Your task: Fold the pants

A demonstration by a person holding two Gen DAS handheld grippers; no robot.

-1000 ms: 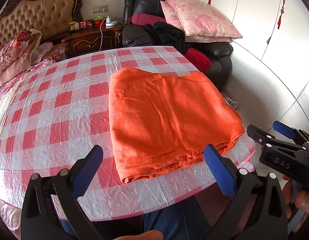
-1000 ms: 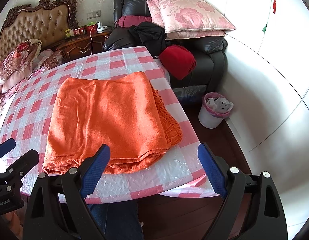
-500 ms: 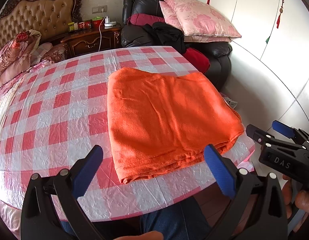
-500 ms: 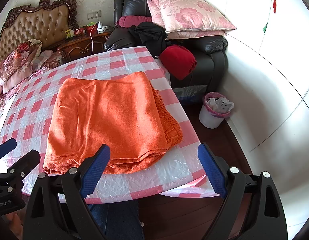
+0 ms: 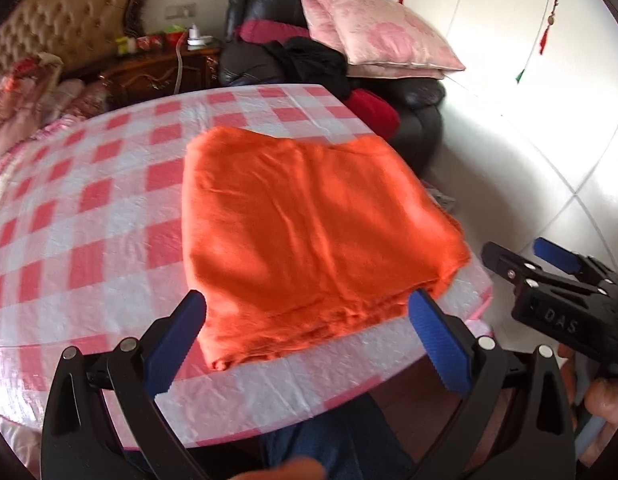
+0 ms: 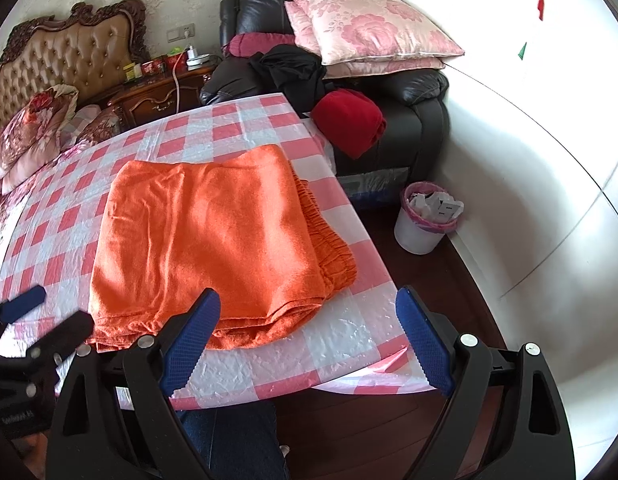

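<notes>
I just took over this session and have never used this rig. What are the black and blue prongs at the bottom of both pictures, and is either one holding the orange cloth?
Those are two hand-held grippers, each with a camera looking along its blue fingers. One picture is from the left gripper, the other from the right gripper. Both are open and hold nothing. The orange pants lie folded on the checked tablecloth, near its front edge.

The left gripper [image 5: 307, 344] sat low in the frame, blue fingers spread wide. The right gripper [image 6: 309, 340] matched it, likewise empty.
</notes>
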